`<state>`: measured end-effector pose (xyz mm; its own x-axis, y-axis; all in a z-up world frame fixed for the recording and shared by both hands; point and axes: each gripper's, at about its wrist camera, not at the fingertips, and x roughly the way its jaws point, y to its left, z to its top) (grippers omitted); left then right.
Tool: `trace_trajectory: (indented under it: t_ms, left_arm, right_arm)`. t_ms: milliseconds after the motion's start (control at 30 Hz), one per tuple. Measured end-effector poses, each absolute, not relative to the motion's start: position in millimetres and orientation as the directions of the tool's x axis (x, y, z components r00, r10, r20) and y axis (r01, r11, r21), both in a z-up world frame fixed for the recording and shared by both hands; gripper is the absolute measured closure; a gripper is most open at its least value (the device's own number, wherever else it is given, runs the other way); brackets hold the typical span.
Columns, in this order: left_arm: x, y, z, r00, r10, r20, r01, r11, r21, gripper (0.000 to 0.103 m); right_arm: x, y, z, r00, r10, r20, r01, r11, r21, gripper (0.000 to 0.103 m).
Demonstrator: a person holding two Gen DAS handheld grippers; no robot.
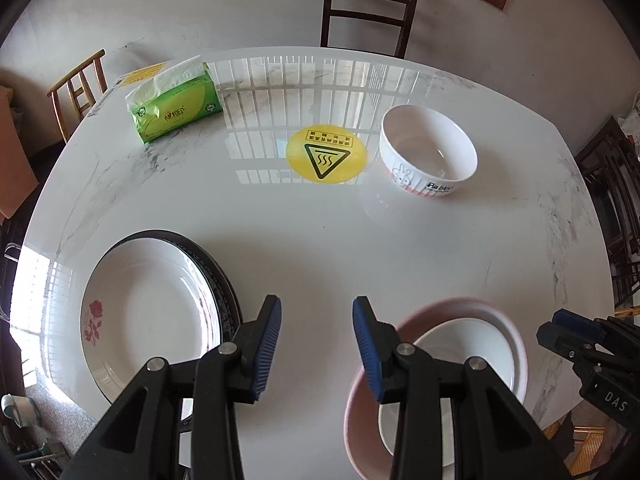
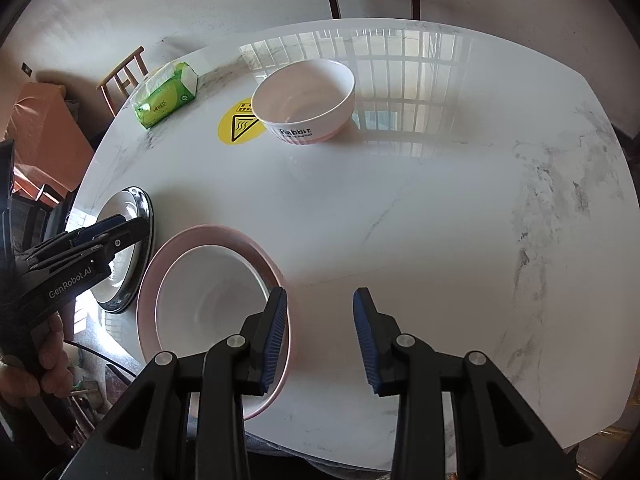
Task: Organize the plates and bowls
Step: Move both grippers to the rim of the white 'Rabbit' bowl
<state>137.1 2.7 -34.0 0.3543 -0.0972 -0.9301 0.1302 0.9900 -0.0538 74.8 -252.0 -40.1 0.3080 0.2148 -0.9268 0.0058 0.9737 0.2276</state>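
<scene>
Both grippers empty, jaws apart: left gripper (image 1: 316, 344), right gripper (image 2: 320, 336). White bowl (image 2: 208, 300) nested in pink bowl (image 2: 224, 236) at 7 o'clock on surface (image 2: 440, 220), likely just stacked. Rose plate (image 1: 148, 320) sits on dark plate (image 1: 224, 280). Rabbit bowl (image 2: 304, 104) loose at 12, probably next.

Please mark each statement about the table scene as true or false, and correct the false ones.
1. A white bowl sits inside the pink bowl. True.
2. The Rabbit bowl lies upside down. False: it stands upright, opening upward.
3. The rose plate rests on a dark-rimmed plate. True.
4. The left gripper holds the tissue pack. False: its jaws are open and empty, and the pack lies far across the table.
5. The right gripper is empty. True.
</scene>
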Motion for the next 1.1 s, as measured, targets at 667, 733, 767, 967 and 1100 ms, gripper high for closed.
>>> trace_trajectory:
  t_ms: [667, 733, 767, 967, 1100]
  left_arm:
    - [228, 4, -60, 0.344, -0.156, -0.926, 0.117, 0.985, -0.123, 0.065]
    - [235, -1, -59, 0.348, -0.163, -0.923, 0.138, 0.983, -0.122, 0.065]
    - [239, -3, -58, 0.358, -0.168, -0.919, 0.150, 0.981, -0.122, 0.065]
    - [258, -13, -54, 0.365, -0.236, -0.901, 0.182, 0.967, -0.179, 0.065]
    - [276, -22, -55, 0.353, -0.223, -0.909, 0.192, 0.968, -0.163, 0.065]
  right_arm:
    - [155, -282, -54, 0.335, 0.230, -0.914, 0.043, 0.965, 0.259, 0.070]
    - [164, -282, -53, 0.338, 0.242, -0.910, 0.036, 0.962, 0.270, 0.070]
    - [168, -281, -53, 0.341, 0.241, -0.909, 0.033, 0.963, 0.268, 0.070]
    - [194, -278, -51, 0.365, 0.239, -0.900, 0.016, 0.965, 0.262, 0.070]
    - [214, -277, -50, 0.375, 0.226, -0.899, 0.004, 0.969, 0.245, 0.070]
